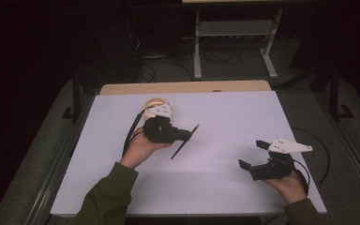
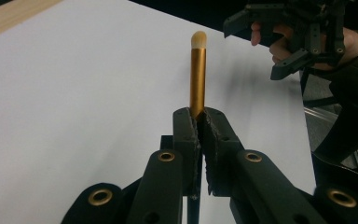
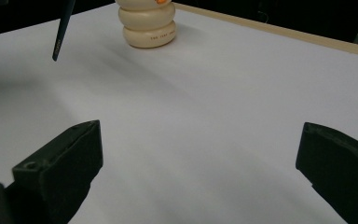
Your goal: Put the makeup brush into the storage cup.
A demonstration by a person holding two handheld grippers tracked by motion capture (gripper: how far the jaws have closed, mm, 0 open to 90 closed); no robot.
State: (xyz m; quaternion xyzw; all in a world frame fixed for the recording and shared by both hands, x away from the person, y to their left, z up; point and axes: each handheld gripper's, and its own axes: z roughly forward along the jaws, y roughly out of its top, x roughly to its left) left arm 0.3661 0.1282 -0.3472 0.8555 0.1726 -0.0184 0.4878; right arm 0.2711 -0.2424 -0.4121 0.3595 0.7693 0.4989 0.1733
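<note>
High view: one white counter (image 1: 225, 187) is seen, with two grippers held above it, one brush and one cream holder.
Count of grippers: two, one in each hand, each with a cable trailing from it.
Count of brushes: one.
Count of holders: one.
Left gripper (image 1: 189, 135): it is seen at the left middle of the counter, closed tight on the brush; in the left gripper view the two black jaws are pressed together around the gold part.
Brush (image 1: 184, 142): it is held slanted above the counter, clear of the surface, just right of the left hand (image 1: 138, 147).
Brush, look: in the left gripper view a gold metal sleeve (image 2: 197, 81) is seen rising from the jaws, capped by a short rounded tuft of pale bristles (image 2: 198, 40); in the high view a thin dark handle is seen running down and to the left of the jaws.
Brush, far end: in the right gripper view the dark handle tip (image 3: 60, 37) is seen hanging above the counter, left of the holder.
Right gripper (image 1: 253, 153): it is held at the right front of the counter, jaws spread wide, nothing between them.
Holder (image 3: 147, 25): a cream, ringed, rounded thing is seen standing upright near the far edge of the counter, well apart from the right gripper and just behind the left one.
</note>
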